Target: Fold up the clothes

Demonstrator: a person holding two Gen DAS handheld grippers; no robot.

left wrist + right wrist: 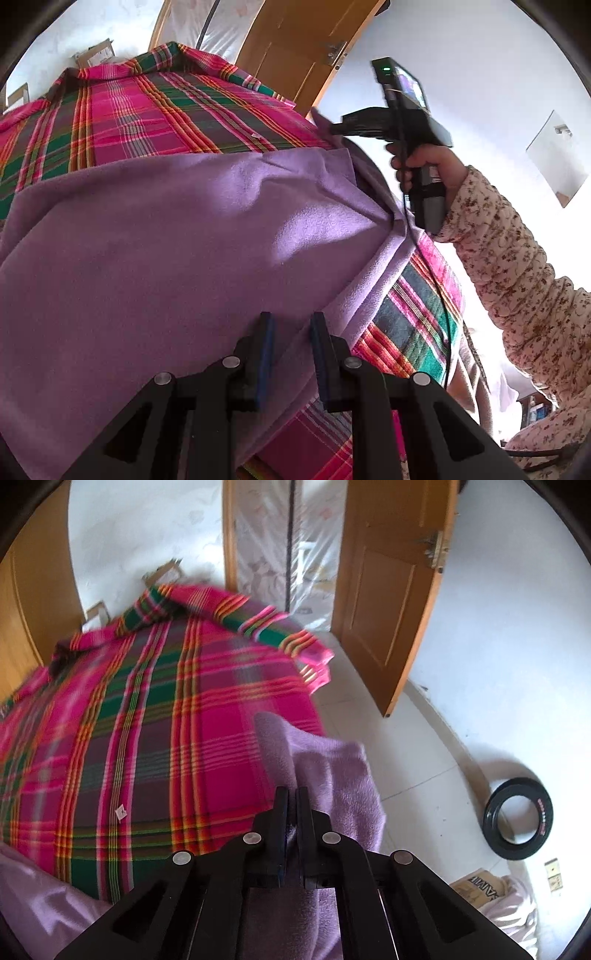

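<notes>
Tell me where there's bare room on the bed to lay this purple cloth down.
Free: the plaid blanket between the purple cloth in the right tool and the far folded-back edge. Crowded: the near side, where the cloth already spreads under the left tool.

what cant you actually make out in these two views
- Lilac fleece garment: its type and full outline, cut off by the left wrist frame edge.
- Right hand-held gripper: how much fleece it pinches, hidden between the jaws.
- Plaid blanket: what lies beneath; right view blurred.
</notes>
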